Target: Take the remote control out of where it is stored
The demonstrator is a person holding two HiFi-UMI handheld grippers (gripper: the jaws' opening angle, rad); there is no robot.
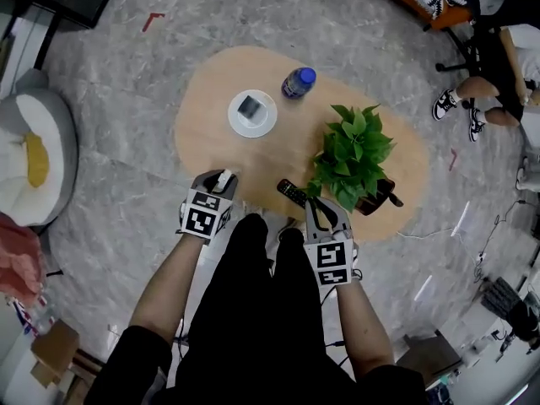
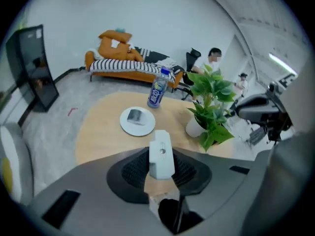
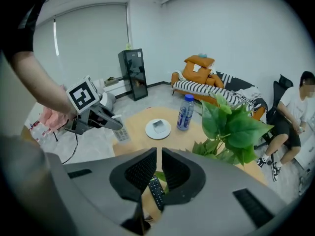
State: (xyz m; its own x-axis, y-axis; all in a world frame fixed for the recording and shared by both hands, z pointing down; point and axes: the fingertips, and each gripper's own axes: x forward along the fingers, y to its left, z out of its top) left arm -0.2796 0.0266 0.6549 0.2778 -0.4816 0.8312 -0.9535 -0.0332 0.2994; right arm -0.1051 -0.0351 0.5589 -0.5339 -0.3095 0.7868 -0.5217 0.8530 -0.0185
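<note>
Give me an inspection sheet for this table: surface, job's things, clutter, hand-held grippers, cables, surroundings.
Surface: oval wooden table.
Job's things: white remote, held; black remote lying beside the plant.
Clutter: plate with small grey object, bottle, plant.
Grippers: left hand-held gripper shut on white remote; right hand-held gripper empty, jaws slightly apart, aimed at black remote.
Cables: dark cable below left hand-held gripper.
Surroundings: orange sofa, seated person, grey floor.

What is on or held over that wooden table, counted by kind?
Remotes: 2 (black remote, white remote)
Bottle: 1
Plate: 1
Small grey item on the plate: 1
Potted plant: 1
Total: 6
</note>
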